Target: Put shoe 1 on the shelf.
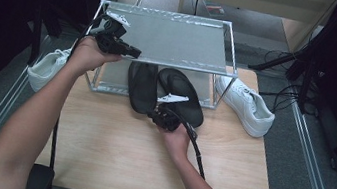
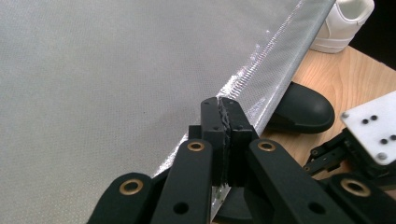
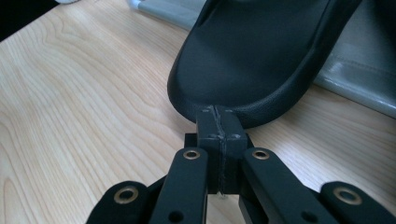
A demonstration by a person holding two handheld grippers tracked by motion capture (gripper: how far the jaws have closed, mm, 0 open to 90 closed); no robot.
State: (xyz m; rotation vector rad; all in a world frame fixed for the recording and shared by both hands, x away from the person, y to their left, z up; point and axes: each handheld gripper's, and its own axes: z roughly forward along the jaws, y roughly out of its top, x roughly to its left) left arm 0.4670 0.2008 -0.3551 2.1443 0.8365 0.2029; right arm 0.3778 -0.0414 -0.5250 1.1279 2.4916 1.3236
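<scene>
On the wooden table (image 1: 112, 152) stood a two-tier metal shoe rack (image 1: 174, 40), and two black slippers lay side by side with their toes under its lower shelf and their heels out on the wood. The right gripper (image 1: 165, 119) sat at the heel of the left-hand slipper (image 1: 141, 88), its jaws clenched together against the heel rim (image 3: 219, 109), with nothing visibly pinched between them. The right-hand slipper (image 1: 181, 94) lay just beside it. The left gripper (image 1: 132, 51) was held above the rack's top shelf near its front edge (image 2: 271, 79), jaws pressed together and empty. One white sneaker (image 1: 245, 106) rested at the rack's right end, another (image 1: 46, 68) at its left.
</scene>
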